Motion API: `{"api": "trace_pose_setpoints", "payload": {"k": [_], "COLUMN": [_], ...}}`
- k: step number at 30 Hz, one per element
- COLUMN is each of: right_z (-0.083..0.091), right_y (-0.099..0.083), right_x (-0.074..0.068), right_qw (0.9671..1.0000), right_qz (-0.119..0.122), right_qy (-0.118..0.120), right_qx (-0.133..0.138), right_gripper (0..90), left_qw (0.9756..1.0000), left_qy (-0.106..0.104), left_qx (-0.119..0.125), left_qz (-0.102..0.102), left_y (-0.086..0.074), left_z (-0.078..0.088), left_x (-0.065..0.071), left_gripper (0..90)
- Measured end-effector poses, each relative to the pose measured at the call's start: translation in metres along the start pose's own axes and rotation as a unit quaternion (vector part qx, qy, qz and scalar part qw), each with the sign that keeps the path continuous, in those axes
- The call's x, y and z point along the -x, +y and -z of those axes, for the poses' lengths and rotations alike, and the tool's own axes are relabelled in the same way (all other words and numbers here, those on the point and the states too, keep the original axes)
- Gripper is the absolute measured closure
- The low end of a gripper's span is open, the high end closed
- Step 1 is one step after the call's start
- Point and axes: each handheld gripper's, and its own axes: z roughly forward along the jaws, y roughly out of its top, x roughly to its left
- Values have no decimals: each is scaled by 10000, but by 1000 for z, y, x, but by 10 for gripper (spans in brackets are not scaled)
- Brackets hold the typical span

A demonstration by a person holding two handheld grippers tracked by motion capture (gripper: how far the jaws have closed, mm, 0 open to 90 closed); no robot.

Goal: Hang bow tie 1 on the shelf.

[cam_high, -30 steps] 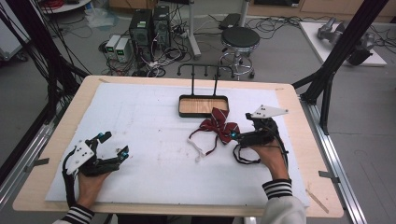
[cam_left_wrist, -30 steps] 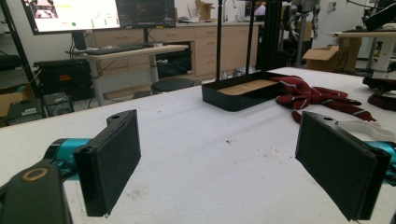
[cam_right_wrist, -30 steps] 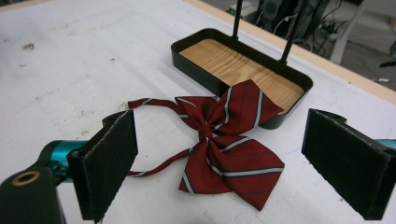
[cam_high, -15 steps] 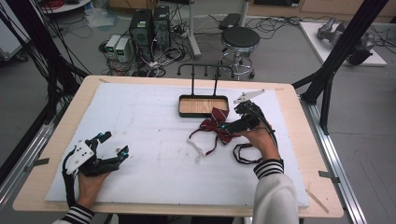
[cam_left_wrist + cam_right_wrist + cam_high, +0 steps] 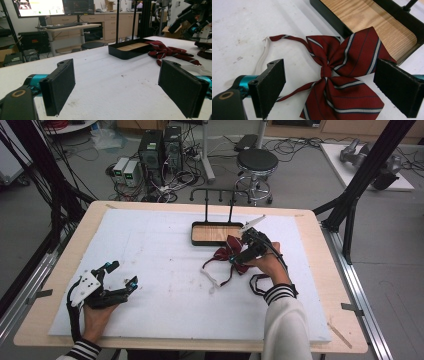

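1. Left gripper (image 5: 121, 274): held low at the near left of the white foam mat (image 5: 150, 250), resting just above its surface. The jaws stand wide apart with nothing between them, as the left gripper view confirms.
2. Right gripper (image 5: 235, 261): held in the person's right hand (image 5: 267, 265) at centre right, tilted down over the bow tie. Its jaws are spread wide, one to each side of the tie, and grasp nothing; whether the pads touch the cloth cannot be told.
3. Bow tie (image 5: 344, 72): dark red with grey and navy stripes, lying flat on the mat, its central knot midway between the right gripper's jaws. One upper wing overlaps the near edge of the tray. Its thin strap (image 5: 287, 38) trails away across the mat, ending in a white band.
4. Tray (image 5: 212, 233): black-rimmed with a wooden floor, just beyond the bow tie; two black posts rise from it to a hook rail (image 5: 215, 193).
5. Stool (image 5: 257, 161): on the floor behind the table.
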Motion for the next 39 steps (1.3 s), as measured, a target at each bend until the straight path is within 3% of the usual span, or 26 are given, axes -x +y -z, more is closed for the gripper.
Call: {"api": "trace_pose_setpoints", "payload": {"k": [1,2,5,11,21,30,39], "right_z": [0,-4,-10,-18,-38,-44,-48], "right_y": [0,4,10,15,13,14,14], "right_x": [0,-2,-2,-1,0,0,2], "right_qw": [10000,9996,9991,9983,9934,9909,9893], "right_qz": [0,28,125,69,64,175,205], "right_qy": [0,29,86,111,42,115,-51], "right_qx": [0,-273,-393,-565,-1147,-1327,-1442], "right_gripper": [98,103,140,177,278,409,521], "left_qw": [10000,10000,10000,10000,10000,10000,10000], "left_qy": [0,0,-1,0,2,2,-1], "left_qx": [-1,-2,-3,-2,-3,-9,-5], "left_qz": [0,-3,-5,-5,-9,-13,-24], "left_y": [0,0,0,0,0,0,0], "left_z": [0,0,0,0,0,0,0], "left_x": [0,0,0,0,0,0,0], "left_gripper": [143,143,143,143,143,143,143]}}
